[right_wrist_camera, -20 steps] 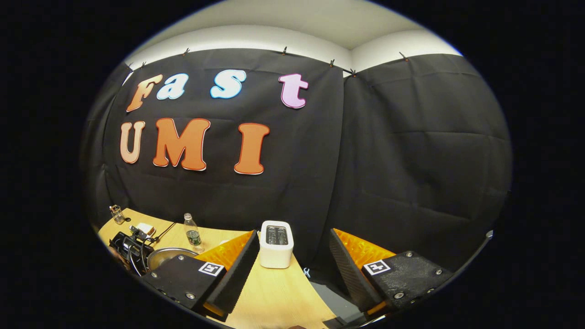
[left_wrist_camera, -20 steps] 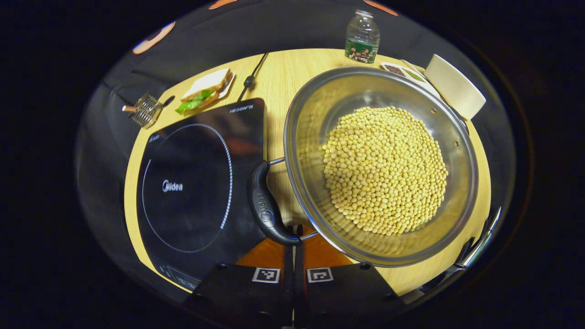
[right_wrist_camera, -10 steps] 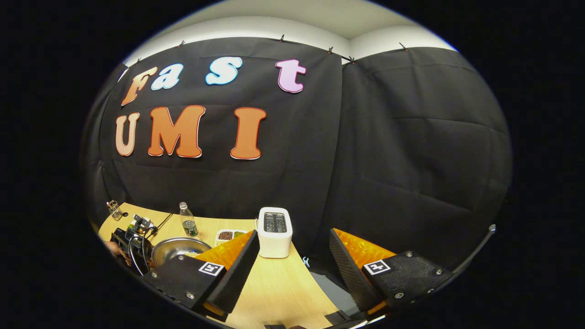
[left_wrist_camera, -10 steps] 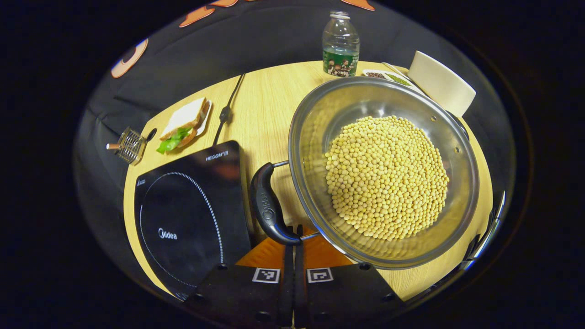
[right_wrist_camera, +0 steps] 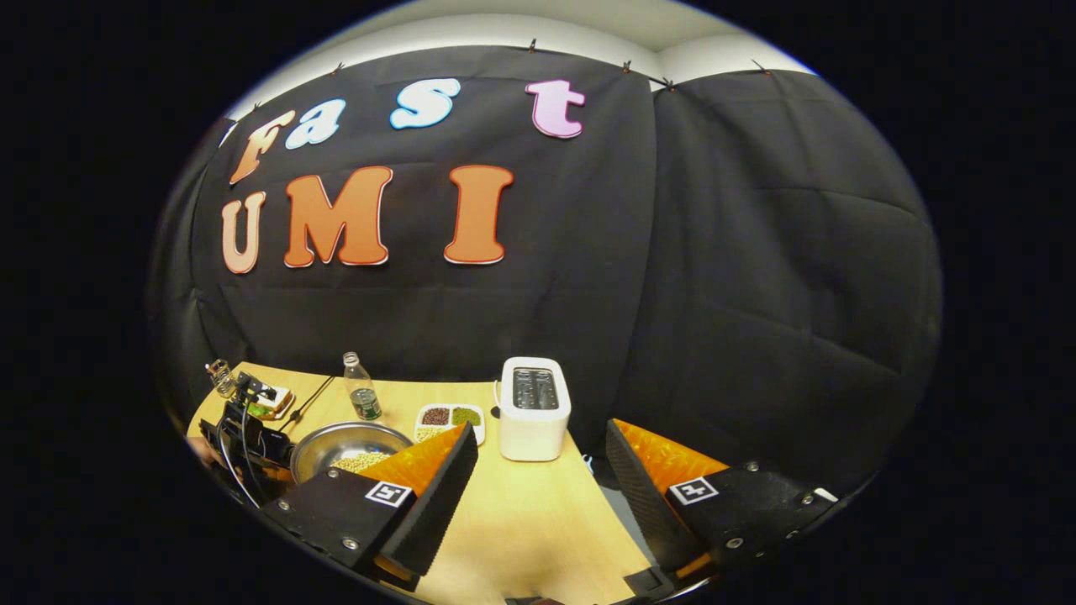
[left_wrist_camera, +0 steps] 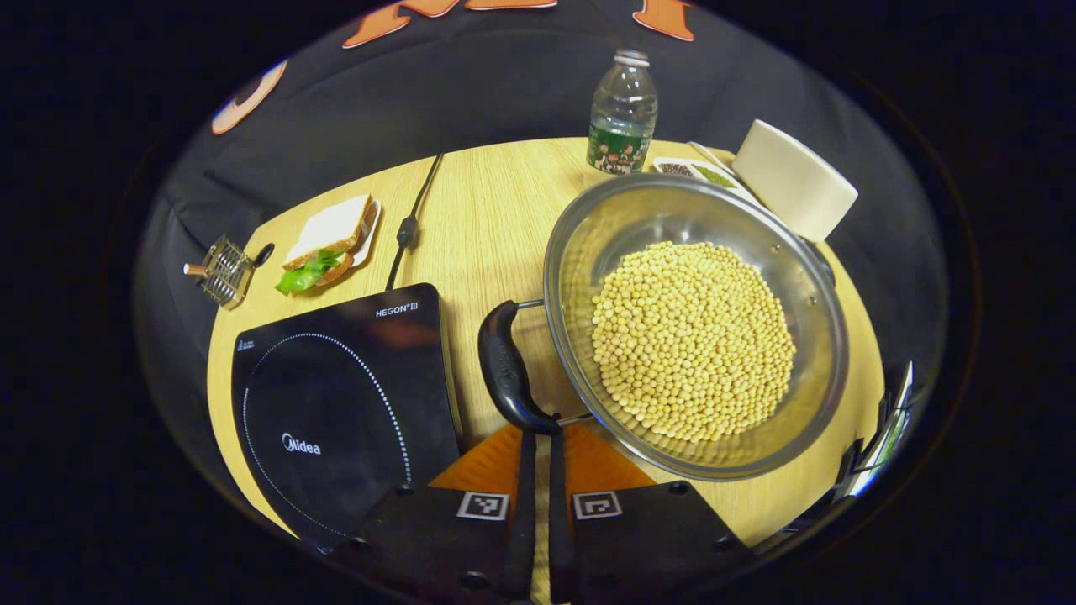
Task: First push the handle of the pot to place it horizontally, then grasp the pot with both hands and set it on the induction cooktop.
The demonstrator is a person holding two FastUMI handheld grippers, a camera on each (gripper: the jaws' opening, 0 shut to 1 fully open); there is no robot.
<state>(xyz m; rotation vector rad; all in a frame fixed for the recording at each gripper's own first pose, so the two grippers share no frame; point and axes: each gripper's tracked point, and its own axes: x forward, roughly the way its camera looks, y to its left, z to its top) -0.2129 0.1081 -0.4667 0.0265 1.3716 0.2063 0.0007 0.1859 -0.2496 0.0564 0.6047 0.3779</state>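
The booth is enclosed by a black cloth wall (right_wrist_camera: 740,277), pinned along its top edge by small clips. Above the cloth, a pale wall strip and ceiling (right_wrist_camera: 538,21) are visible. A light wooden table (left_wrist_camera: 487,218) stands against the cloth. Lighting is dim and even, falling from above.

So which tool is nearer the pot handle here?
Left. The left tool sits shut with its tips right at the near end of the pot handle. The right tool is open, held well off to the pot's side, toward the toaster.
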